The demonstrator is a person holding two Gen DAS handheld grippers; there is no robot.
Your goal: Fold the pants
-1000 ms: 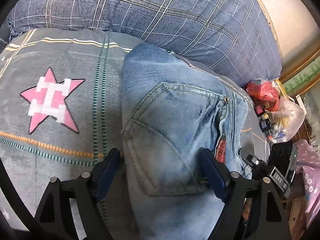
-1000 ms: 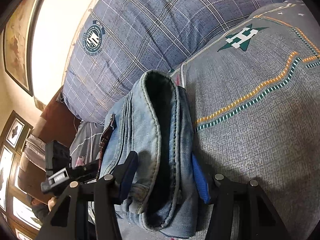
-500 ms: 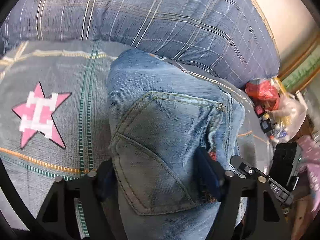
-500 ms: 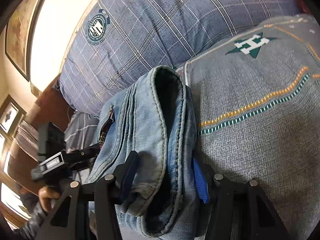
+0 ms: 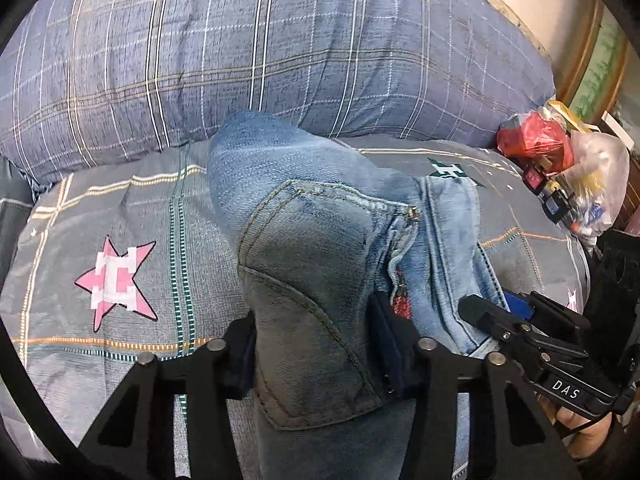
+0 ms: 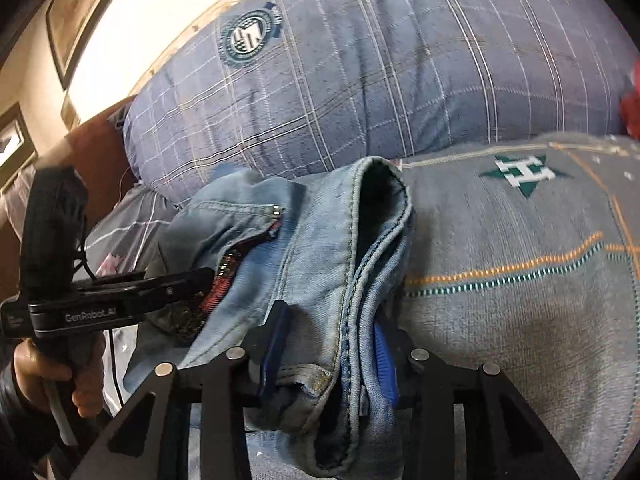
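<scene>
The light blue jeans (image 5: pixel 320 264) are bunched in a thick fold above the grey patterned bedspread (image 5: pixel 120 232). My left gripper (image 5: pixel 316 344) is shut on the back-pocket part of the jeans. My right gripper (image 6: pixel 328 352) is shut on the waistband edge of the jeans (image 6: pixel 320 248), whose open hem faces up. The right gripper also shows at the right of the left wrist view (image 5: pixel 520 320). The left gripper shows at the left of the right wrist view (image 6: pixel 120 292).
A large blue plaid pillow (image 5: pixel 280 48) lies right behind the jeans. A red and clear plastic bag with small items (image 5: pixel 560 160) sits at the bed's right edge. The bedspread (image 6: pixel 520 280) stretches right. Framed pictures (image 6: pixel 16 140) hang on the wall at left.
Both grippers have closed on the jeans and lifted them. The jeans have bunched up and moved toward the pillow.
</scene>
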